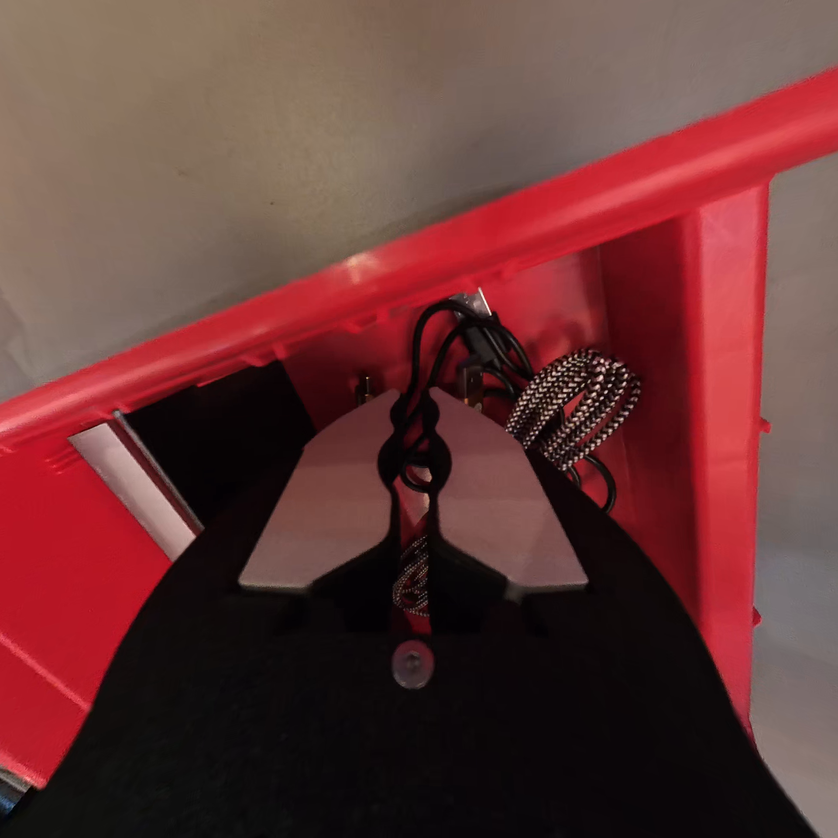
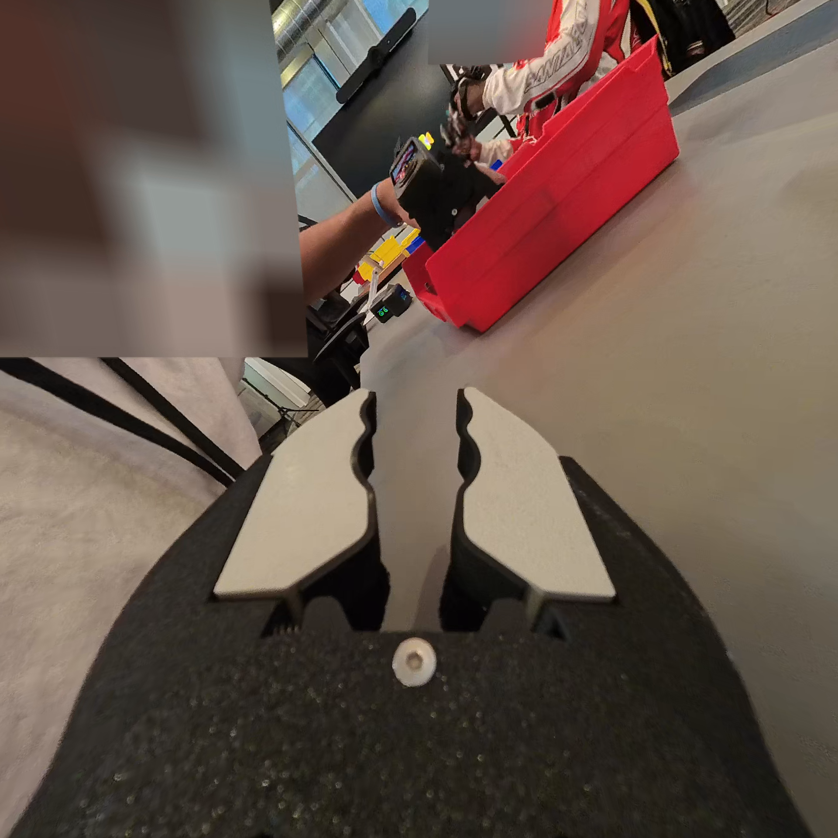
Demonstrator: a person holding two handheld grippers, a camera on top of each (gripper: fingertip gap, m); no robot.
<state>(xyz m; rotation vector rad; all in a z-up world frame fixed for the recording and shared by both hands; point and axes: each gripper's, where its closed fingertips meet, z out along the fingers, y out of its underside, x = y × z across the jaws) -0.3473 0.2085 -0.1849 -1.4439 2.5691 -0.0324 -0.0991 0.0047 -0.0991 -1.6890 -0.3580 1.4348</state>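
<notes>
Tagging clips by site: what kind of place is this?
Probably an office or lab workspace used for data collection. A red plastic bin sits on a grey table, the left gripper grips a black cable inside it, and a large dark wall screen stands behind.

1. The grey bench (image 2: pixel 635 408) stretches ahead of the right hand-held gripper (image 2: pixel 416 408)
2. A red bin (image 2: pixel 557 226) rests on it, well ahead and rightward
3. A small black device (image 2: pixel 391 303) sits just left of that bin

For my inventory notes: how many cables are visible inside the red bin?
2: a black cable clamped in the left gripper, and a braided cable coiled beside it. The red bin may hide more.
</notes>
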